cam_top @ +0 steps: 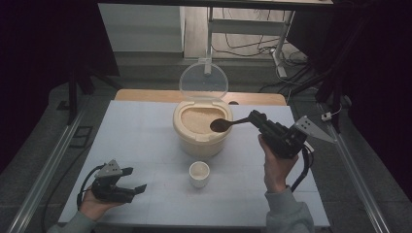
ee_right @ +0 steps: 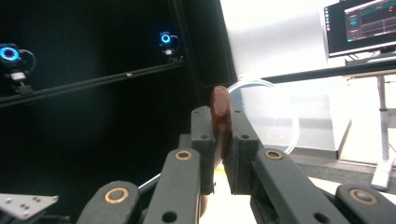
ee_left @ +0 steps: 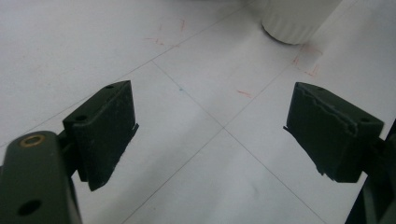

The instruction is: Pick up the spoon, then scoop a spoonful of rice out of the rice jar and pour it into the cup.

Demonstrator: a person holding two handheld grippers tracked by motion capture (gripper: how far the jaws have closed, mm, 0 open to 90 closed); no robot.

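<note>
A cream rice container [cam_top: 201, 133] with its clear round lid [cam_top: 203, 81] standing up sits mid-table, pale grain showing inside. My right gripper [cam_top: 254, 118] is shut on the handle of a dark brown spoon [cam_top: 222, 124], whose bowl hangs over the container's right rim. In the right gripper view the spoon [ee_right: 220, 119] stands edge-on between the pads. A small white cup [cam_top: 199, 174] sits in front of the container; its ribbed base [ee_left: 298, 18] tops the left gripper view. My left gripper [cam_top: 137, 180] rests open near the table's front left, nothing between its pads [ee_left: 108, 133].
The white table [cam_top: 141, 141] has faint grid lines and red marks. A wooden board edge [cam_top: 145, 95] lies behind it. Metal rails run along both sides, and a desk frame with cables stands beyond. A monitor [ee_right: 362, 25] shows at the far right in the right gripper view.
</note>
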